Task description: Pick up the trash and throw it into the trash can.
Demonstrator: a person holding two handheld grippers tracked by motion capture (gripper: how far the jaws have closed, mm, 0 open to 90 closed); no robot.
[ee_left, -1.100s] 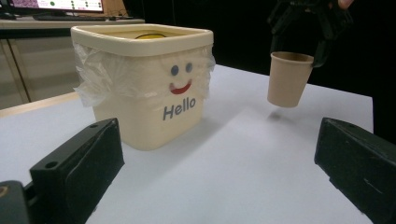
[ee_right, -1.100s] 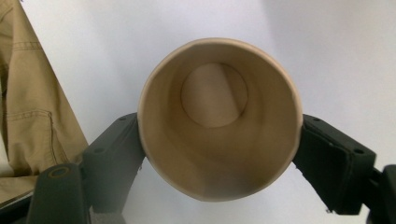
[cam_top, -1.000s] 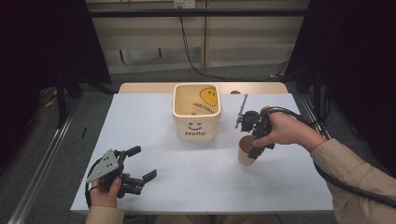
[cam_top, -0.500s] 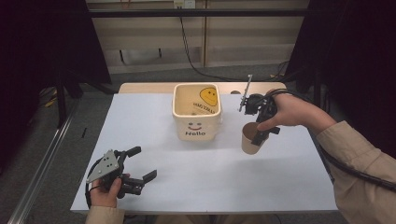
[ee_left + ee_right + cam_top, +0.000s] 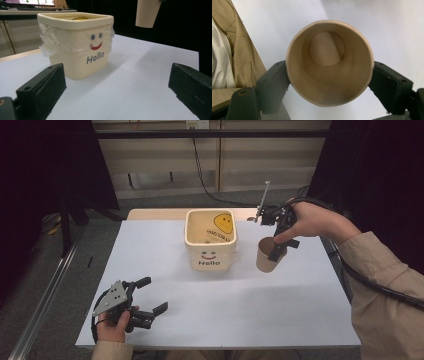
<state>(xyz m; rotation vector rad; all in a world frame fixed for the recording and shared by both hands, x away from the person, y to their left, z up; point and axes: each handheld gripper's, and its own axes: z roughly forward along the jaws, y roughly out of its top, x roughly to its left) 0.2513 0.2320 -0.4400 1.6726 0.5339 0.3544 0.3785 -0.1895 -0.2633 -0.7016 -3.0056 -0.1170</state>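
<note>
At right of the frame, the right gripper (image 5: pixel 276 246) fingers clamp the paper cup (image 5: pixel 266 255); the left gripper (image 5: pixel 148 296) fingers stand wide apart, holding nothing.

"Hello" under a smiley face on the cream bin's (image 5: pixel 75 47) front.

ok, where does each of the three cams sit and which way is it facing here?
High view: above the person's side, looking forward and down on the white table; both hands, a tan sleeve, left gripper, right gripper.
Left gripper view: low over the table, looking level between its open jaws at the cream square "Hello" bin.
Right gripper view: straight down into the brown paper cup, its jaws clamping both sides; tan sleeve at left.
Shared: all three show the cup, held off the table.
</note>
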